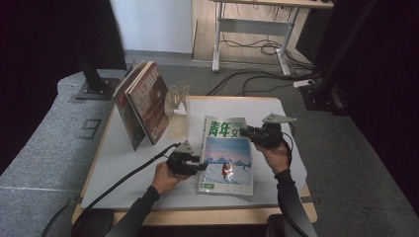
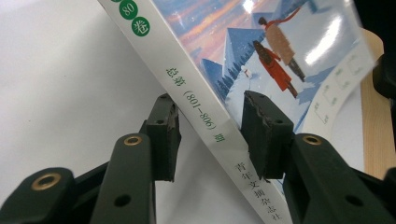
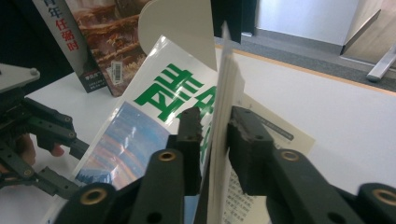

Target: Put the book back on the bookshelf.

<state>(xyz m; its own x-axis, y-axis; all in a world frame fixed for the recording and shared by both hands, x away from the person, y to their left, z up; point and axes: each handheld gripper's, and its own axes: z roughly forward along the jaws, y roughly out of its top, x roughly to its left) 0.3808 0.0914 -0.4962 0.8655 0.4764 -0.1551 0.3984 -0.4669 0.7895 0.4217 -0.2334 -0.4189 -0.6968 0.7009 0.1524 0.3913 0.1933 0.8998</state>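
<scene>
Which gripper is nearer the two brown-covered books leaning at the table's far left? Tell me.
Left. The left gripper is at the magazine's spine, on the leaning books' side; the right gripper is at its far-right top edge.

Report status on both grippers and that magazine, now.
Left gripper straddles the magazine spine, jaws apart, not clamped. Right gripper pinches the lifted cover edge. Leaning books and bookend stand behind, apart from it.
</scene>
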